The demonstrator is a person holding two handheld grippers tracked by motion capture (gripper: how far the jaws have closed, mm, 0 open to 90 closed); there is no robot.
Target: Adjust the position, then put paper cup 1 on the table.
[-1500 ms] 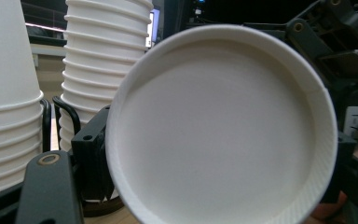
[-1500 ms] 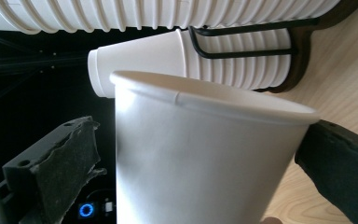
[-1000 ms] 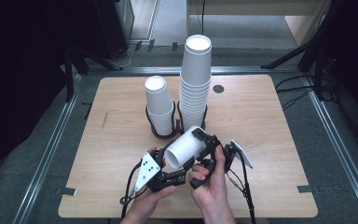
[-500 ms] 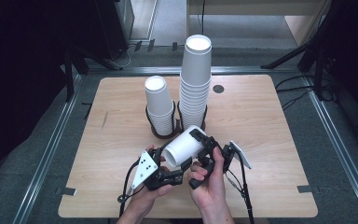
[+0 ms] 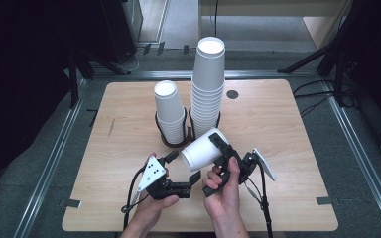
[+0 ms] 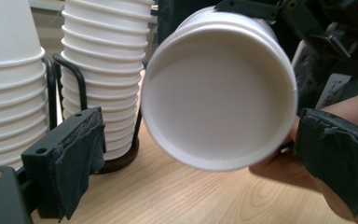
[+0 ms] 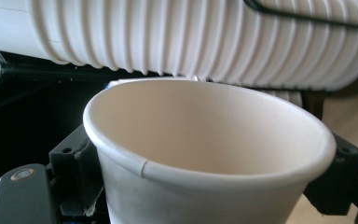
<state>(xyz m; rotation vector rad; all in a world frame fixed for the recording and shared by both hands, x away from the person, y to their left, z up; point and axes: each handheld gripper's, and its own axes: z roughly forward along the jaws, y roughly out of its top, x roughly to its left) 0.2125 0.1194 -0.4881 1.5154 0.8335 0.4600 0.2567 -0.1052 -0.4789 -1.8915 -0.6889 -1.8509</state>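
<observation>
I have one paper cup (image 5: 202, 149) just below the middle of the high view, lying on its side in the air over the table (image 5: 287, 129), its closed base turned toward the lower left of the frame. My right gripper (image 5: 222, 154) has it: the jaws stand on either side of the cup wall and are clamped on it, and in the right gripper view the cup (image 7: 205, 154) sits between the two black jaws with its open mouth facing up toward the camera. In the left gripper view the cup's recessed base (image 6: 219, 88) takes up the middle and upper right of the frame. My left gripper (image 5: 185, 166) sits at the lower centre-left of the high view, just beside the cup's base, with its jaws spread wide and nothing between them; I see one padded jaw at the lower left and the other at the lower right of the left gripper view, and the cup's base looks to lie beyond them, though I can't tell whether they touch it. Behind the cup, toward the upper middle of the high view, stand two stacks of cups in black wire holders: a short stack (image 5: 168, 111) on the left and a tall stack (image 5: 208, 87) on the right, just beside each other.
</observation>
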